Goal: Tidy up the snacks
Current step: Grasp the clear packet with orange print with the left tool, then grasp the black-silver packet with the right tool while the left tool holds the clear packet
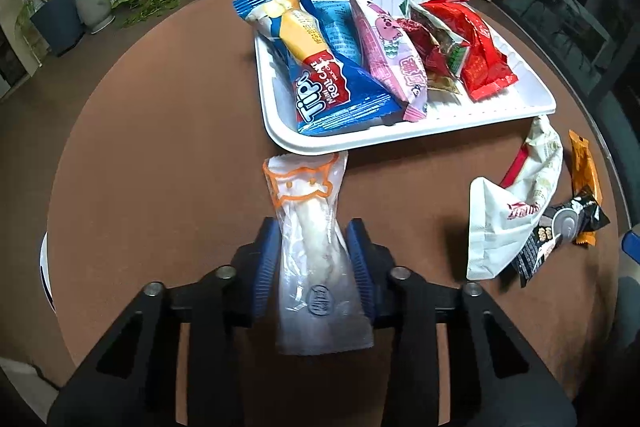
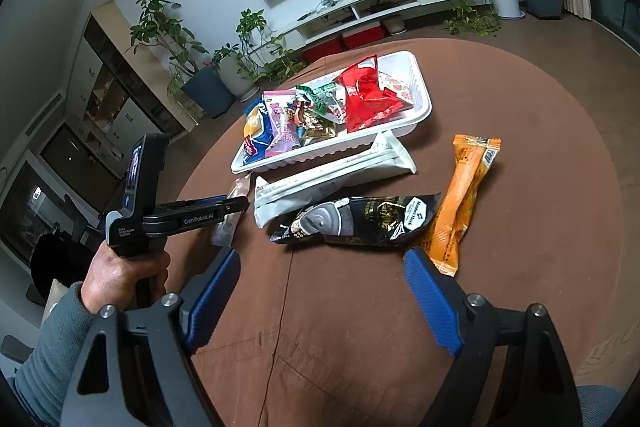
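My left gripper (image 1: 314, 243) is shut on a clear snack pack with an orange cat outline (image 1: 308, 223), held just in front of the white tray (image 1: 400, 139). The tray holds a blue Tipo roll cake pack (image 1: 320, 75), a pink pack (image 1: 384, 55), a green-edged pack and a red pack (image 1: 480, 43). My right gripper (image 2: 322, 271) is open and empty above the table, near a black pack (image 2: 360, 219), an orange pack (image 2: 460, 203) and a white pack (image 2: 332, 179). The left gripper (image 2: 236, 205) shows in the right wrist view too.
The round brown table (image 1: 160, 147) ends close behind the tray (image 2: 332, 157). Potted plants (image 2: 208, 83), a low white TV cabinet (image 2: 380, 11) and a wall TV stand beyond it.
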### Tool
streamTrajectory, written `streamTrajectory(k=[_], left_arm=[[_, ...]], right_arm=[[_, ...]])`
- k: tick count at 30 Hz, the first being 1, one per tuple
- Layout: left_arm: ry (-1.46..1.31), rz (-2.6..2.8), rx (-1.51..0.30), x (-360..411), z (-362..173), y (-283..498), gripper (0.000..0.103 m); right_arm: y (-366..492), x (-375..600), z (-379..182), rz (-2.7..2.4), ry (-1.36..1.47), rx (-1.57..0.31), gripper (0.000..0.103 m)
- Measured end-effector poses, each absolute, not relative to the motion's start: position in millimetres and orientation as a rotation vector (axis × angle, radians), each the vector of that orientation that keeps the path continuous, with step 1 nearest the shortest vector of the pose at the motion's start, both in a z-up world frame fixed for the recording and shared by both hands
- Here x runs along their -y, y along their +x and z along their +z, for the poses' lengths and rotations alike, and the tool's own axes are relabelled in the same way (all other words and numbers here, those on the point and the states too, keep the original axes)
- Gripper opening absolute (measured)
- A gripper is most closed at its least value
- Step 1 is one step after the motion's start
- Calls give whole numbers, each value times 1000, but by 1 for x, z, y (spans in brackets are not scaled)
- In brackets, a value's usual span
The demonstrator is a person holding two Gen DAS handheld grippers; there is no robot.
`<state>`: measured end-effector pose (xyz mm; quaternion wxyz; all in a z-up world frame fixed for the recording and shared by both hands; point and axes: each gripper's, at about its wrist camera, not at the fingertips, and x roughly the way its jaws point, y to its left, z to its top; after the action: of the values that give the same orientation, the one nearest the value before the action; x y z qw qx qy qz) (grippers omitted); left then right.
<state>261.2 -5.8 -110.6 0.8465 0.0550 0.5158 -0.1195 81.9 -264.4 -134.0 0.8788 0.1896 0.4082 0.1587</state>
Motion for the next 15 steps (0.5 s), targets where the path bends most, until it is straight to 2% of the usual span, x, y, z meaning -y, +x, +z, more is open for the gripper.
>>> streamTrajectory(k=[3, 7, 15], left_arm=[[116, -274, -1094, 4, -110, 260, 26], [121, -304, -1101, 4, -110, 256, 25], [63, -395, -1116, -3, -109, 226, 23]], right_arm=[[84, 263, -133, 342, 377, -858, 85], [88, 258, -132, 376, 319, -872, 84], [111, 232, -119, 518, -55, -918, 82]])
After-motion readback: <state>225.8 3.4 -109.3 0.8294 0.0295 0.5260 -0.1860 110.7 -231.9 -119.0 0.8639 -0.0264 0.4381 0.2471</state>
